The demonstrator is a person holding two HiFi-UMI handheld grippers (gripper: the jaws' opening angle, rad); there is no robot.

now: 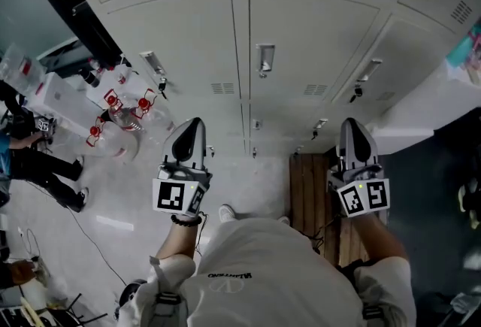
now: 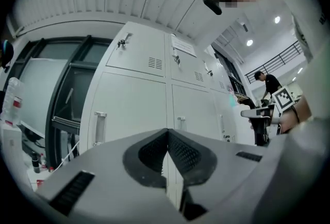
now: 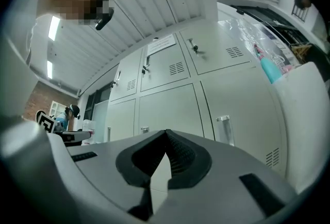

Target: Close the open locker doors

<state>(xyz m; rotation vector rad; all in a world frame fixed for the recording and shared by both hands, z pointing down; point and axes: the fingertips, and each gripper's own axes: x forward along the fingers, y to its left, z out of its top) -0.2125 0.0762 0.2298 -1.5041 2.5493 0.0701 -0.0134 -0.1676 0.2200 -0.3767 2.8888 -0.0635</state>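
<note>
Both the left gripper and right gripper are closed and empty, raised before the shut lockers filling the upper frame.

Brightness: pretty even and soft overall, the pale grey metal locker doors are lit flat, no hard shadows cast.
Light source: round white ceiling lamps are caught in the left gripper view, a long strip lamp in the right one.
Glare: a small streak is picked up on the glossy pale floor.
Distortion: straight lines are bent fisheye-style, corners are blacked out in both gripper views.
Blur: the left gripper view's right edge is smeared.
</note>
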